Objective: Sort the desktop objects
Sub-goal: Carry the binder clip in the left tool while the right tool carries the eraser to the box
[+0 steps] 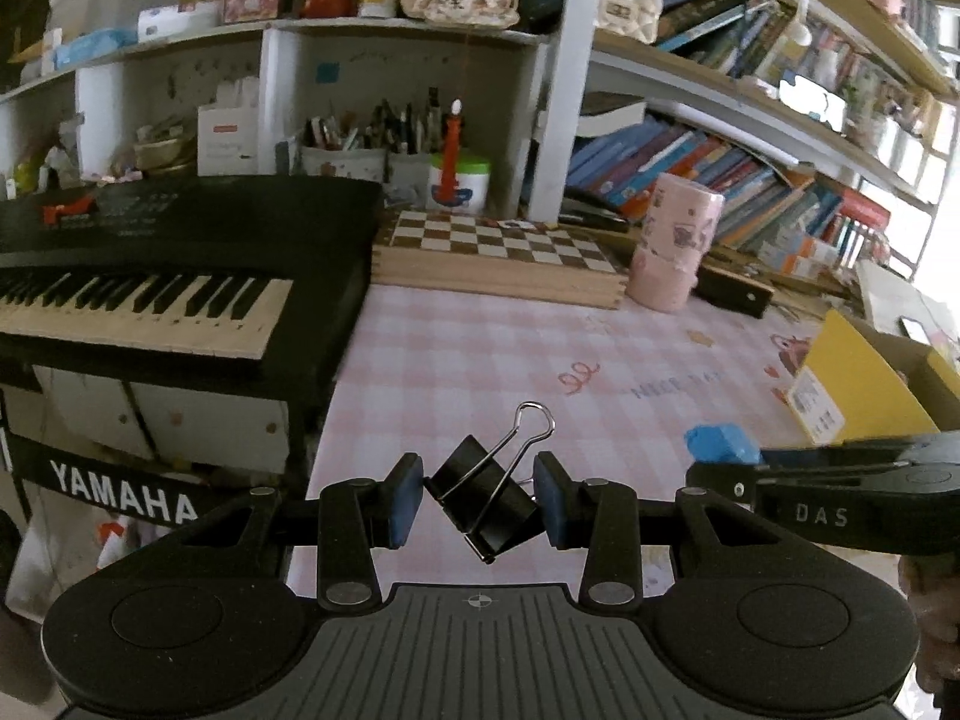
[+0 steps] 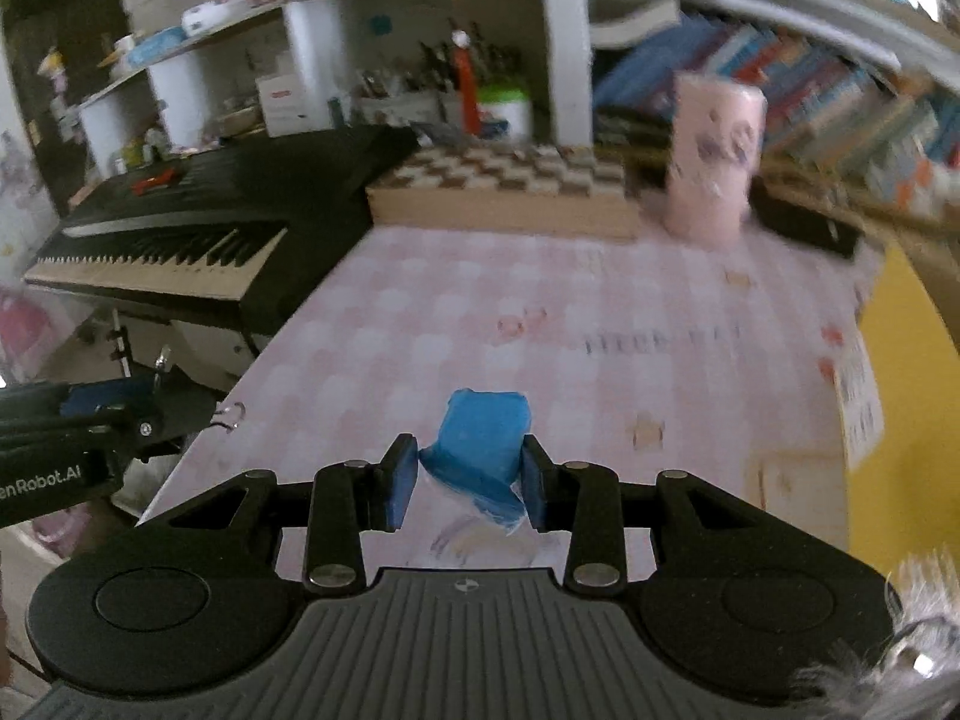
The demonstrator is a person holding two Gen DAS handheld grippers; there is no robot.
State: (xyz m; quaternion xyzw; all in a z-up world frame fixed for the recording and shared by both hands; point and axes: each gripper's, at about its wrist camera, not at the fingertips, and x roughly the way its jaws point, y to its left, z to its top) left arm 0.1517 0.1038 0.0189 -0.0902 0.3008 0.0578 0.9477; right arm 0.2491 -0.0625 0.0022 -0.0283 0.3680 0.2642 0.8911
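Left gripper (image 1: 479, 501) pinches the black binder clip (image 1: 480, 495) above the near table edge, right gripper (image 2: 469, 480) clamps the blue eraser (image 2: 483, 447); carry each level and release only once seated.

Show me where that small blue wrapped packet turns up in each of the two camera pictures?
Left wrist view: the small blue wrapped packet sits at the right edge, at the tip of the right gripper.
Right wrist view: it sits bottom centre, between the right gripper's blue pads.
Shared landmark: the wooden chessboard box at the back of the desk.
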